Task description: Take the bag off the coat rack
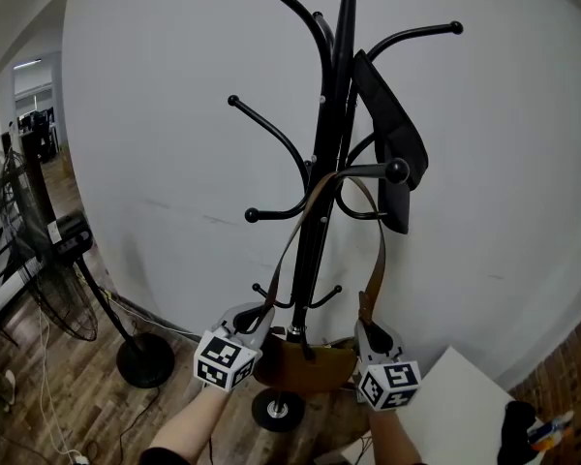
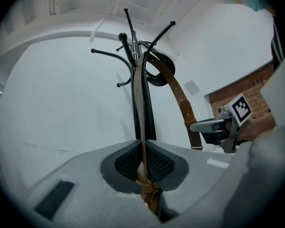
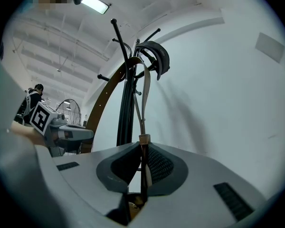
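Observation:
A brown bag [image 1: 305, 364] hangs low against the black coat rack [image 1: 329, 143]. Its brown strap [image 1: 376, 260] loops over a ball-tipped hook [image 1: 397, 171]. My left gripper [image 1: 255, 320] is shut on the strap's left run just above the bag. In the left gripper view the strap [image 2: 141, 103] rises from between the pads [image 2: 154, 163] up to the rack. My right gripper [image 1: 371, 329] is shut on the strap's right run. In the right gripper view the thin strap [image 3: 143, 103] stands pinched between the pads [image 3: 156, 163]. Each gripper is seen from the other's view.
A black pouch [image 1: 392, 143] hangs on a higher hook of the rack. The rack's round base [image 1: 278, 410] stands on the wood floor by a white wall. A floor fan [image 1: 53, 289] stands at the left, and a white board [image 1: 455, 405] lies at the lower right.

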`<state>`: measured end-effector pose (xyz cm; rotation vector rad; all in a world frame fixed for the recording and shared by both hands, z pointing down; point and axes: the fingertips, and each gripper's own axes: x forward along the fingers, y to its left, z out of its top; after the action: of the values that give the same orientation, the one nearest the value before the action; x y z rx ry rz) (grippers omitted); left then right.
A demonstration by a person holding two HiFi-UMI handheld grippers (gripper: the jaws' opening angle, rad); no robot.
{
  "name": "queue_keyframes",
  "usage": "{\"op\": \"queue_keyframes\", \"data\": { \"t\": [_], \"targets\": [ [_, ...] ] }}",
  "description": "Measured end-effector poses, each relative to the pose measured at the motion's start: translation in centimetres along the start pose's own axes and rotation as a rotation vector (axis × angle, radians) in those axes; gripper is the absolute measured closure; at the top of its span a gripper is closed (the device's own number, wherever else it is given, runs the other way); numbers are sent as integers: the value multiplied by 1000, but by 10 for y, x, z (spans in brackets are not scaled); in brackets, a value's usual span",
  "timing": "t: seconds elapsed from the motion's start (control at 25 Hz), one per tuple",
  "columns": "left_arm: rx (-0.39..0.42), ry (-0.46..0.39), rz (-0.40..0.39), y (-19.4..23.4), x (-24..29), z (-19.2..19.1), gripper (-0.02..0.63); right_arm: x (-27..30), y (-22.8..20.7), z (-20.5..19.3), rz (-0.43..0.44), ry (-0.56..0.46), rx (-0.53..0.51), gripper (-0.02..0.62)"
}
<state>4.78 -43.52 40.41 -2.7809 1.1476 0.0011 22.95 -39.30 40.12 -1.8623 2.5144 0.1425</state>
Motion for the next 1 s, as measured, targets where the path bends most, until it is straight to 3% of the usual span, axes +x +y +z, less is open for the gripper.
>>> {"op": "queue_keyframes", "data": {
  "t": [0.44, 1.0],
  "targets": [
    [-30, -27, -72, -10, -11, 14, 591, -31, 26, 23, -4, -13, -55, 560],
    [-20, -60, -142, -26, -20, 39, 591, -49, 35, 45, -30, -24, -44, 560]
  ]
}}
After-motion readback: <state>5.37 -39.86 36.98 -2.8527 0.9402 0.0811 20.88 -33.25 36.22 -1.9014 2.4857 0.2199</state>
